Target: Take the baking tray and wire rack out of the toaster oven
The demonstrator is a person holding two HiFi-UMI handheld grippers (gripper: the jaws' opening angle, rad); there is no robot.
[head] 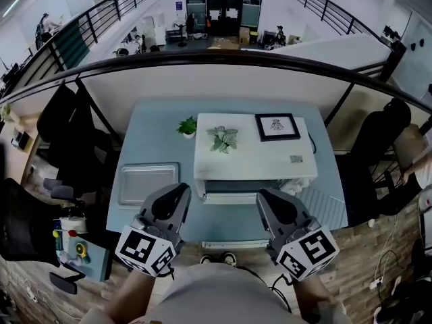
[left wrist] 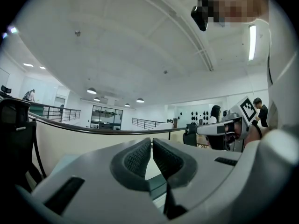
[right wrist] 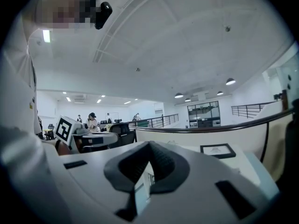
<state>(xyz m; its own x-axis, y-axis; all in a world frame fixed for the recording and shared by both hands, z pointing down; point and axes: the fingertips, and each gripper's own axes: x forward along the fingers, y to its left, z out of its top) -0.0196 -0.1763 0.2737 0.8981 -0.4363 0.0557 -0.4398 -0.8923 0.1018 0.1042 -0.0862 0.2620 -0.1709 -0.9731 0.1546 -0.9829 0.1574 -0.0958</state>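
In the head view the white toaster oven (head: 253,155) stands mid-table with its front towards me. The metal baking tray (head: 147,183) lies flat on the table to its left. The wire rack (head: 329,208) lies on the table at its right front corner. My left gripper (head: 181,190) hovers near the table's front edge between the tray and the oven, shut and empty. My right gripper (head: 264,196) hangs before the oven's right front, also shut with nothing held. Both gripper views show the pads pressed together: left gripper (left wrist: 152,142), right gripper (right wrist: 148,144).
A small potted plant (head: 187,126), a leafy sprig (head: 223,139) and a framed picture (head: 277,126) sit on the oven top. A dark railing (head: 223,58) runs behind the table. Office chairs stand to the left (head: 64,123) and right (head: 381,133).
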